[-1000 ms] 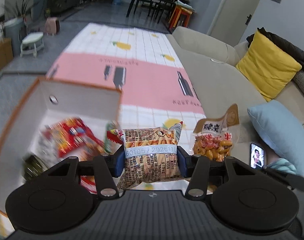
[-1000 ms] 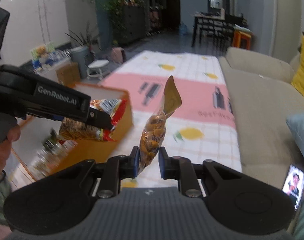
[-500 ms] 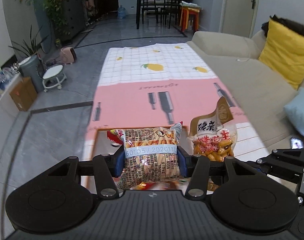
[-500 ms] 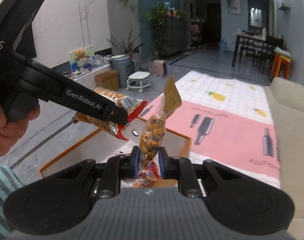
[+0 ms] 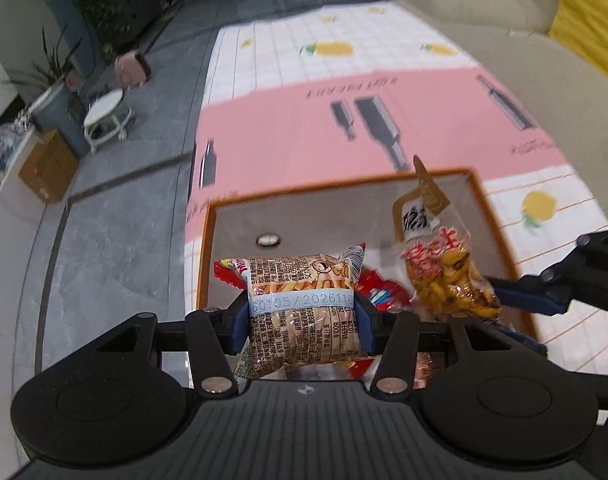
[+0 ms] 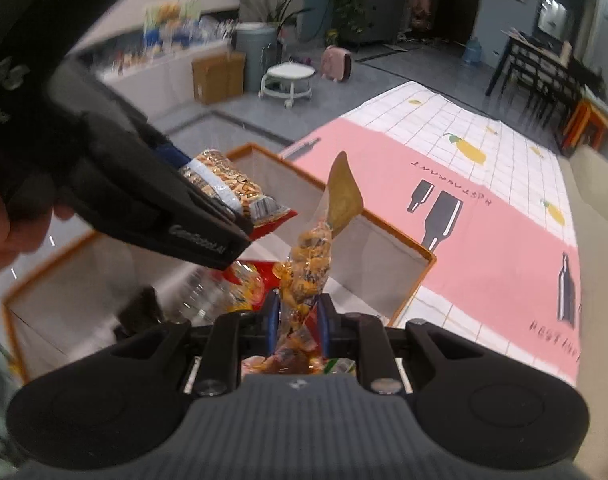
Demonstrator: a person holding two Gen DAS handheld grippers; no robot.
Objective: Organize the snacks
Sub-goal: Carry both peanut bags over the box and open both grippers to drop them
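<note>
Pink mat (image 5: pixel 343 128), orange-rimmed box (image 5: pixel 343 190), two gripped snack packets (image 5: pixel 304 312)

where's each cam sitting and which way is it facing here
Left wrist: sits on the left tool, facing forward and down into the orange-rimmed box; its pads clamp the printed snack pack; right tool enters at right.
Right wrist: sits on the right tool, facing down at the same box; it pinches the clear peanut bag; left tool and a hand show at left.
Shared: box, both packs, pink mat.
</note>
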